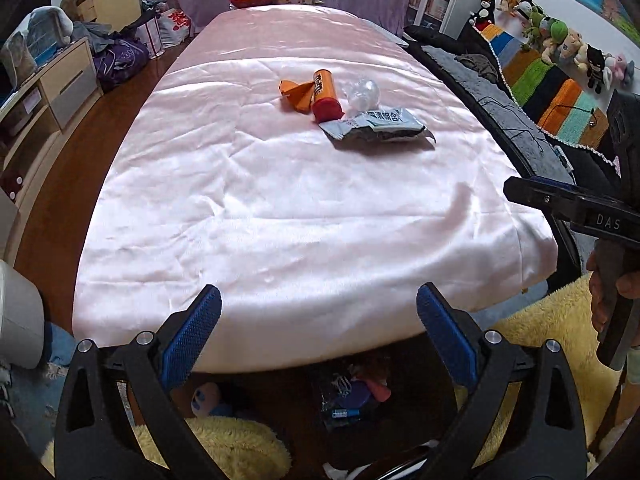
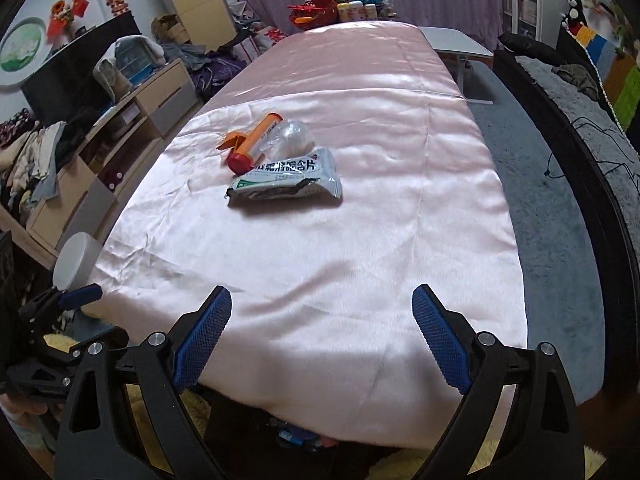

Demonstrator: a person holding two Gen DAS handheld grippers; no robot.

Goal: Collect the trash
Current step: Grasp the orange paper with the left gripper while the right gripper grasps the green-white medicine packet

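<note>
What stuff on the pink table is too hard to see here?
- Clear plastic piece: both views, see-through and partly behind the orange tube; its shape is unclear.
- Foil packet: right wrist view, small print unreadable.
- Things under the table: left wrist view, shadowed by the tabletop.

Both tools have the same build. The left gripper [image 1: 319, 318] has two black plastic arms with cut-out windows of triangle shape, and round silver screws sit at the joints. Its fingers [image 1: 192, 340] carry blue pads with a fine knurled pattern, like small dots in rows. The right gripper [image 2: 322, 320] looks equal: black frame, silver screws, blue textured pads [image 2: 442, 342]. On the side of the right tool, seen from the left camera, white letters "DAS" are printed on the black bar, and one small screw is near them. A hand [image 1: 608, 296] closes around its dark grey handle.
</note>
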